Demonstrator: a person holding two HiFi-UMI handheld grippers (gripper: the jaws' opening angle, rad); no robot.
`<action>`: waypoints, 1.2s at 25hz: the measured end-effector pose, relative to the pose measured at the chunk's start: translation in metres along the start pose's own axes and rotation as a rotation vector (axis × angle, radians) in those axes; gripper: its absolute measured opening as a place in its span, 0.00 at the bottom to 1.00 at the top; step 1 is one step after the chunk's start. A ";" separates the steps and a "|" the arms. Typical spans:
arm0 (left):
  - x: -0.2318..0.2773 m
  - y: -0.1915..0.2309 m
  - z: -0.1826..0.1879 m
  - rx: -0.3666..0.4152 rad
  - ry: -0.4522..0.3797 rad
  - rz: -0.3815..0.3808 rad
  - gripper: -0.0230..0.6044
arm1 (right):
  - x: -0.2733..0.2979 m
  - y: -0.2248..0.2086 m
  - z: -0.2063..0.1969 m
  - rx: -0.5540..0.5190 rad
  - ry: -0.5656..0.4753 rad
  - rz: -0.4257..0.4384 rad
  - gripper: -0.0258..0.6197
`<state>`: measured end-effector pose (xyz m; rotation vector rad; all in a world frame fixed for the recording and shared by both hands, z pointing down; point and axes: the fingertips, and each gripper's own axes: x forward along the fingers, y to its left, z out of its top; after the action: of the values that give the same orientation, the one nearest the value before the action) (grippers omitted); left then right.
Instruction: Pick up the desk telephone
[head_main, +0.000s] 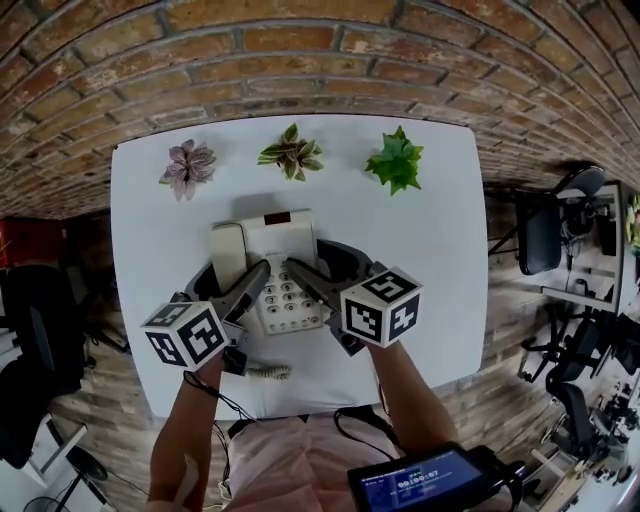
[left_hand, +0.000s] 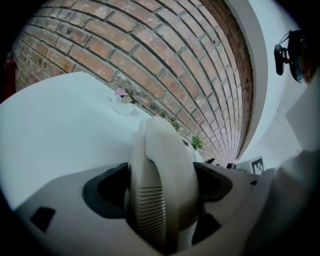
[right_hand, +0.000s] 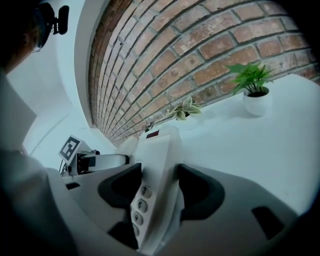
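Desk telephone (head_main: 285, 240) sits in the middle of the table (head_main: 440, 220), square to the person, with three potted plants (head_main: 291, 152) in a row behind it along the brick wall (head_main: 300, 60). Left gripper (left_hand: 161, 189) straddles the handset (left_hand: 165, 145) on the phone's left side: jaws wide, pads close against both flanks, no squeeze evident; reads as loose, not a hold. Right gripper (right_hand: 160, 189) is on the phone's right edge beside the keypad (right_hand: 141, 197): jaws partly apart and clamped across the body's rim, pads meeting it on both sides. Head view shows the base apparently resting on the table, no gap made out. Judgement: both grippers are placed, only one grip is firm; closing the left and the lift itself remain.
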<state>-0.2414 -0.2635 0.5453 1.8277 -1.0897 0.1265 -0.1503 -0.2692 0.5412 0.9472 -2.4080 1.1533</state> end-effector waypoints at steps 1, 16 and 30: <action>-0.001 -0.001 0.001 0.009 -0.013 0.001 0.68 | -0.001 0.001 0.000 -0.010 -0.011 0.002 0.42; -0.043 -0.026 0.006 0.220 -0.319 0.009 0.63 | -0.016 0.016 0.003 -0.049 -0.030 0.145 0.58; -0.045 -0.035 -0.001 0.274 -0.335 -0.006 0.60 | -0.005 0.039 -0.009 0.061 0.024 0.400 0.53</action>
<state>-0.2427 -0.2307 0.4990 2.1505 -1.3516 -0.0393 -0.1731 -0.2417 0.5213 0.4713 -2.6293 1.3656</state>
